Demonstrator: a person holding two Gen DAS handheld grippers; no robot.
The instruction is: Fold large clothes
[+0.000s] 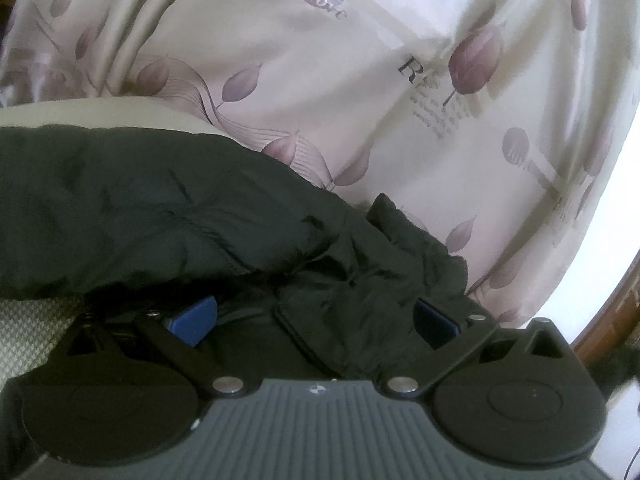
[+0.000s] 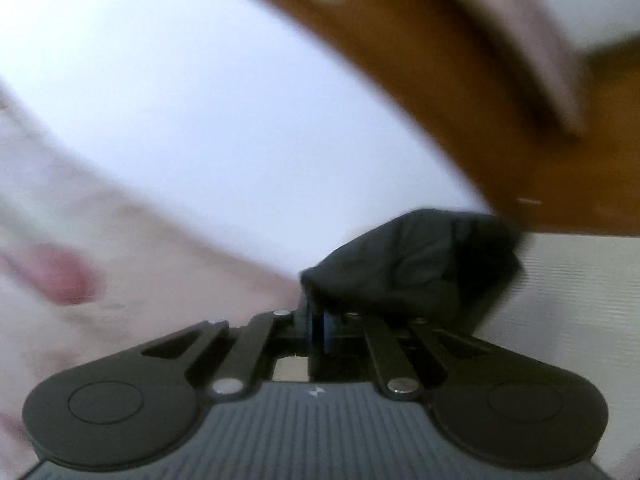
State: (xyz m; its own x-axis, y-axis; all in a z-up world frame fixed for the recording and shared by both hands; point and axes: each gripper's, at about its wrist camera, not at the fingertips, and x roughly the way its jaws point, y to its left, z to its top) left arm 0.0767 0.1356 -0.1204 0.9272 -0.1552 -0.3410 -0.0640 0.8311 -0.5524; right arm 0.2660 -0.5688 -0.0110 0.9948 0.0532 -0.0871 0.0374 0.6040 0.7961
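A black padded jacket [image 1: 160, 208] lies on a bed covered with a pale floral sheet [image 1: 304, 92]. In the left wrist view my left gripper [image 1: 312, 316] is open, its blue pads [image 1: 192, 320] spread wide, with bunched jacket fabric lying between them and over the jaws. In the right wrist view, which is blurred, my right gripper [image 2: 318, 326] is shut on a fold of the black jacket [image 2: 412, 264], which bulges up just beyond the closed blue pads.
A grey houndstooth cloth [image 1: 28, 328] shows under the jacket at lower left. A brown wooden bed frame [image 2: 460, 80] curves across the right wrist view, beside a white wall [image 2: 200, 100]. The same frame's edge shows in the left wrist view [image 1: 608, 320].
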